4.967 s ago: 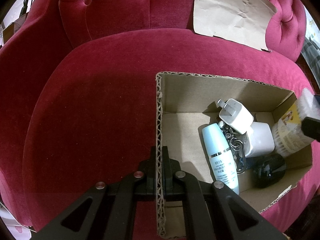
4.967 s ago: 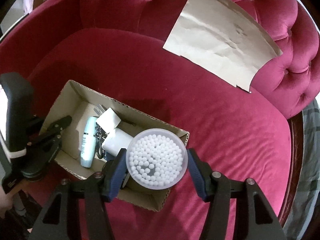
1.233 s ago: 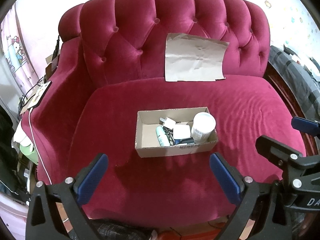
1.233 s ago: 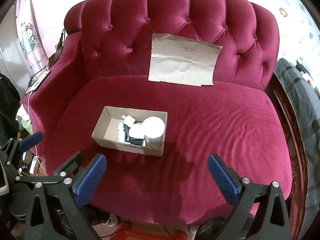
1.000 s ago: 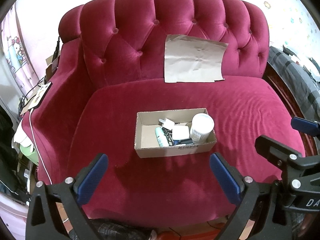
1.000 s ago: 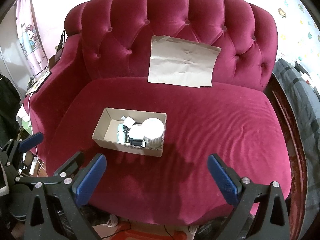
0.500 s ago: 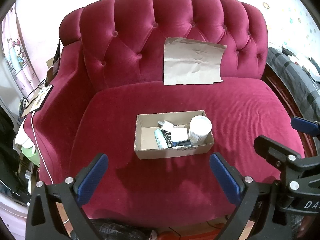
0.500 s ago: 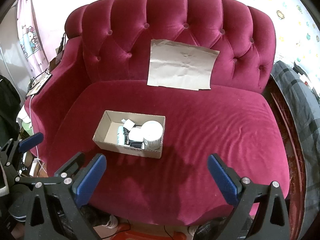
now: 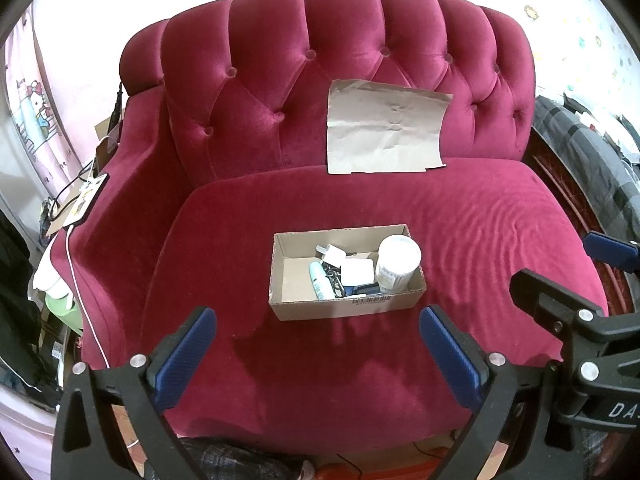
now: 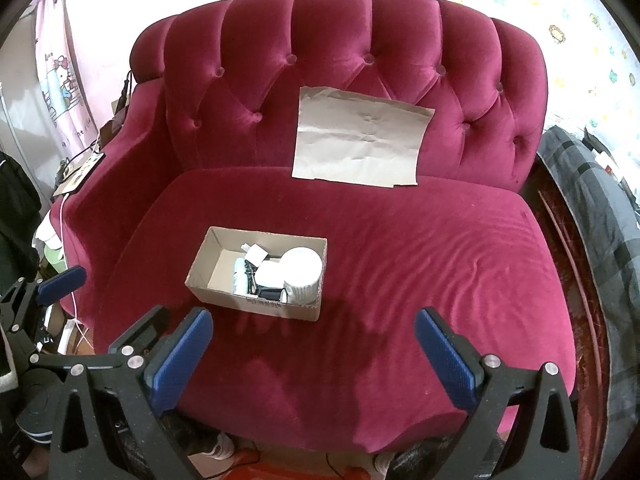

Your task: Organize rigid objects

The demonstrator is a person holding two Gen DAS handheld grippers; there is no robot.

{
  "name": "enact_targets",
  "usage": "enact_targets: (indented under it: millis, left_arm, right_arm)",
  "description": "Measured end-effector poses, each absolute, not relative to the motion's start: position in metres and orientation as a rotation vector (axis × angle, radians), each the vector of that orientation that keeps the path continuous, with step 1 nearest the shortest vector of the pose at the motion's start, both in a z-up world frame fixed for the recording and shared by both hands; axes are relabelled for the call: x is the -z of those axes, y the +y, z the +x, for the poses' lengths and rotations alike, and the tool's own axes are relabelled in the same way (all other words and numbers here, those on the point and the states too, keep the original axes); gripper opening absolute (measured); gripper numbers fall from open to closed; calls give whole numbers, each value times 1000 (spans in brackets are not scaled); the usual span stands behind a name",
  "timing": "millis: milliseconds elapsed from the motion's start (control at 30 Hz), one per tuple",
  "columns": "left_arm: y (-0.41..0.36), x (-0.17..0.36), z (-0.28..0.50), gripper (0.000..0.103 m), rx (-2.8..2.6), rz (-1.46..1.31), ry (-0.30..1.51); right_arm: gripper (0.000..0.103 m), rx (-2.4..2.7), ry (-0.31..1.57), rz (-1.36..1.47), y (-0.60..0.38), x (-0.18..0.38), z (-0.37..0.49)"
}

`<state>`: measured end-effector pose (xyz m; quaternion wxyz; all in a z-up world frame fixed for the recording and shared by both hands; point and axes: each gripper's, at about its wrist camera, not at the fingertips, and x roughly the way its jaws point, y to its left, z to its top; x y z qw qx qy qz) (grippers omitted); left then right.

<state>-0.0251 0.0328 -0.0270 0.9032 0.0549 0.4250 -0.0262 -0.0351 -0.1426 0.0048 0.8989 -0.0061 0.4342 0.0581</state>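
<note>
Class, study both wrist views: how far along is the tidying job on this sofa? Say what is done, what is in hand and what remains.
Done: the round white cotton-swab tub, white charger plug, pale blue bottle and white square adapter sit inside the open cardboard box. In hand: nothing; the left gripper and right gripper are open and empty. Left: only the creased brown paper sheet lies outside.

Left claw (image 9: 316, 336) wide open, empty, blue pads apart, hovering over front edge of red tufted sofa (image 9: 500, 240). Cardboard box (image 9: 344, 307) sits mid-seat w/ white cotton-swab tub (image 9: 396, 265) upright at its right end, white charger (image 9: 331, 255), white block (image 9: 357, 273), pale blue bottle (image 9: 320, 286), dark bits between. Brown paper sheet (image 9: 384, 134) leans on backrest. Right claw (image 9: 568, 276) at right edge, also open.
</note>
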Motion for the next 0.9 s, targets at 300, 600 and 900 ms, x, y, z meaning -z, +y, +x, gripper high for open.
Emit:
enact_targets:
  millis: [300, 600, 900]
  left_arm:
    - [32, 26, -26, 103, 55, 115, 878]
    - [31, 26, -26, 103, 55, 118, 879]
    - [28, 30, -19, 103, 72, 127, 881]
  right_arm:
    - [103, -121, 900, -9, -144, -6, -36]
    - [103, -119, 903, -7, -144, -6, -37]
    - [103, -114, 916, -6, -146, -5, -31]
